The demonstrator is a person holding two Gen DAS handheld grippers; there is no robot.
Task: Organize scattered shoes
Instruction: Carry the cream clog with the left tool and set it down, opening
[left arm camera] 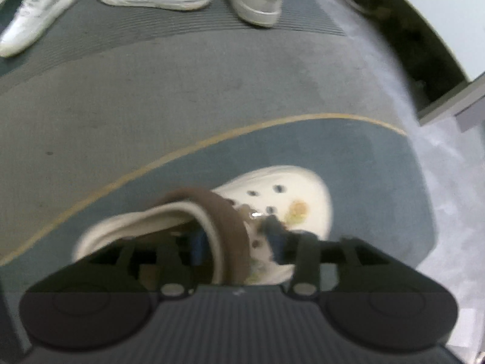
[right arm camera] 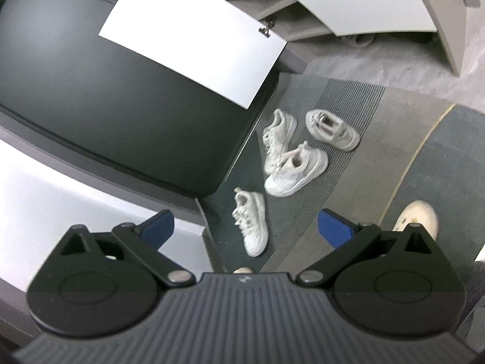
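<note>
Gripping cream perforated foam clog (left arm camera: 282, 194) by its brown strap, left gripper (left arm camera: 236, 236) clenched; lift level. Right gripper (right arm camera: 245, 227) released.

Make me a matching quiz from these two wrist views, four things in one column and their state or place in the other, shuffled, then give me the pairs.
Things
1. left gripper
2. right gripper
3. cream clog
4. white sneakers

States or places
A. open, holding nothing
B. on the blue part of the carpet, brown strap folded over its opening
C. scattered on the striped mat beside the dark cabinet
D. closed on the clog at its strap

Pairs: 1-D, 2-A, 3-B, 4-C
</note>
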